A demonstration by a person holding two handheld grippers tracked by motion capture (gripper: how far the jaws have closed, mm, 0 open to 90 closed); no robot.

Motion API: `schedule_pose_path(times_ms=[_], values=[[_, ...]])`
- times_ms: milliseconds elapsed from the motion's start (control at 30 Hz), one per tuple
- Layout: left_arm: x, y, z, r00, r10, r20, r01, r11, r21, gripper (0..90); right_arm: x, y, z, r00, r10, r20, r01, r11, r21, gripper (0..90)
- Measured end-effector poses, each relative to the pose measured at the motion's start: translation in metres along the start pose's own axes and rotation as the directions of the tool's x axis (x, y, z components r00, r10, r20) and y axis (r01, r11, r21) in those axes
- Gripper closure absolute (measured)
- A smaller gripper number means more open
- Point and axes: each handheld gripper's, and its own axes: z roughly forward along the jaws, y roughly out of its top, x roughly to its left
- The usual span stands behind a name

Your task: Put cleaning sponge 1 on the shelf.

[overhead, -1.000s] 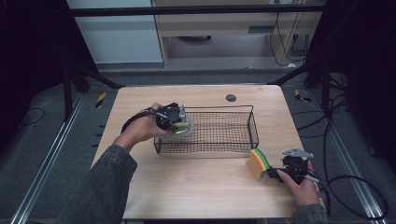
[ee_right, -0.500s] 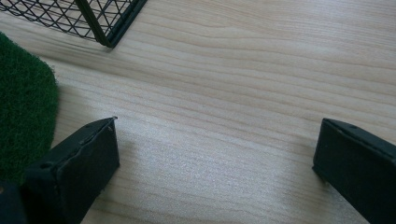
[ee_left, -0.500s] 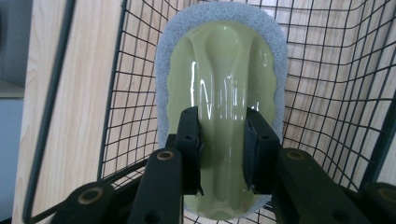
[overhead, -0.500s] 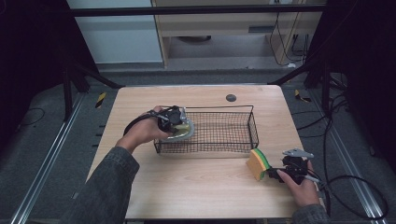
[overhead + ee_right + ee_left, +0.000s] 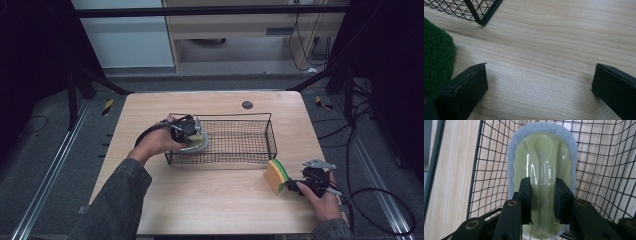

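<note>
From my left gripper view I get detail the high view can't give me: my left gripper [image 5: 542,201] has its two black jaws clamped on the raised ridge of a glossy pale-green scrubber [image 5: 542,170] with a grey-white foam pad around its rim. It sits inside the wire basket [image 5: 599,157], near the left-hand wall, with the wood showing through the mesh beneath it. I can't tell whether the pad touches the basket floor.

The high view gives me the layout instead. The basket [image 5: 250,150] stands in the middle of the table [image 5: 210,200], and my left gripper [image 5: 192,137] reaches into its left end. A sponge [image 5: 276,175], yellow with a green face, stands on edge just off the basket's near right corner.

From my right gripper view, my right gripper [image 5: 539,85] has its jaws spread wide over bare wood with nothing between them. The sponge's green scouring side [image 5: 436,57] lies just beside the left jaw, and the basket's corner [image 5: 481,12] shows at top left.

My left forearm, in a dark grey sleeve [image 5: 115,200], comes up from the bottom left, hand wrapped round the gripper. My right hand [image 5: 322,197] rests low at the table's right near edge, its gripper [image 5: 292,187] pointing left toward the sponge, a cable trailing off to the right.

The table is light wood with a small dark round disc [image 5: 247,104] near its far edge. Around it is grey floor, black frame posts, and pale cabinets beyond.
</note>
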Motion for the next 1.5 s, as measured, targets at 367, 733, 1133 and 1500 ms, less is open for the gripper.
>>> schedule_pose_path(times_ms=[367,733,1133,1500], values=[[-0.001,-0.001,0.010,0.9998,-0.009,0.019,0.008,0.9999,0.015,70.5,0.000,0.000,0.000,1.0000,0.001,-0.001,-0.001,1.000,-0.001,0.5],[-0.003,0.001,0.009,0.9997,-0.014,0.020,0.013,0.9999,0.001,69.8,0.000,0.000,0.000,1.0000,0.001,-0.001,-0.001,1.000,0.000,0.5],[-0.001,0.001,-0.015,0.9988,-0.049,0.000,0.048,0.9940,-0.098,67.9,0.000,0.000,0.000,1.0000,0.000,0.000,0.000,1.000,0.000,0.5],[-0.009,0.000,-0.045,0.9944,-0.081,-0.068,0.070,0.9845,-0.161,59.6,0.000,0.000,0.000,1.0000,0.000,0.002,0.000,1.000,0.000,0.5]])
